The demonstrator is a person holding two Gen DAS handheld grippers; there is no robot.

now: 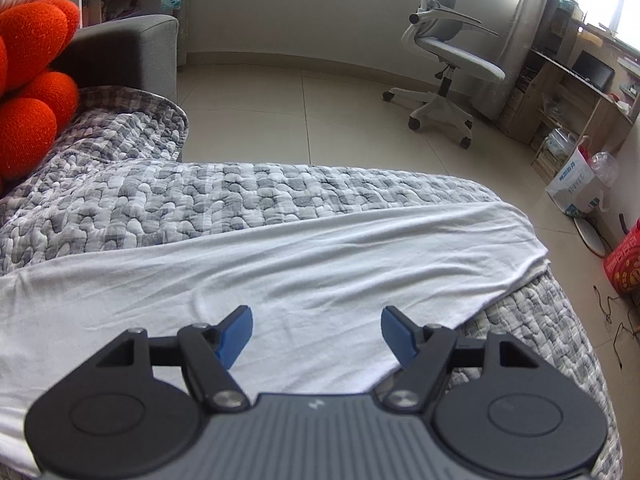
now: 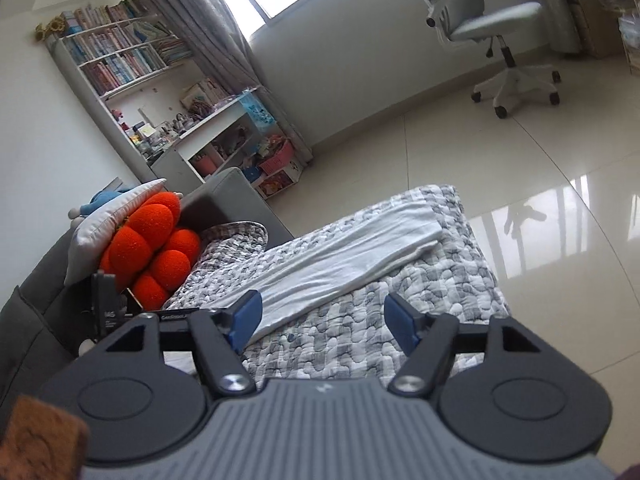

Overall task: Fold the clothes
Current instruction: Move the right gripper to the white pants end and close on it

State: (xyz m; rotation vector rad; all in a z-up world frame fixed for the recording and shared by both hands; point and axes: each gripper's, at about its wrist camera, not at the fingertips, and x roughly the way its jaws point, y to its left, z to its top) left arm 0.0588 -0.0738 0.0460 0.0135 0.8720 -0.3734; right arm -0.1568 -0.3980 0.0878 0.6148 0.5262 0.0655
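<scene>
A white garment lies folded into a long strip across a grey-and-white quilted cover. My left gripper hovers just above the near part of the cloth, open, its blue pads clear of the fabric. In the right wrist view the same white garment stretches away toward the far corner of the quilted cover. My right gripper hangs above the cover beside the garment's near end, open with nothing between its pads.
An orange knotted cushion and a white pillow lean on the grey sofa arm. A white office chair stands on the tiled floor, with a desk, bags and a red box at the right. A bookshelf stands behind.
</scene>
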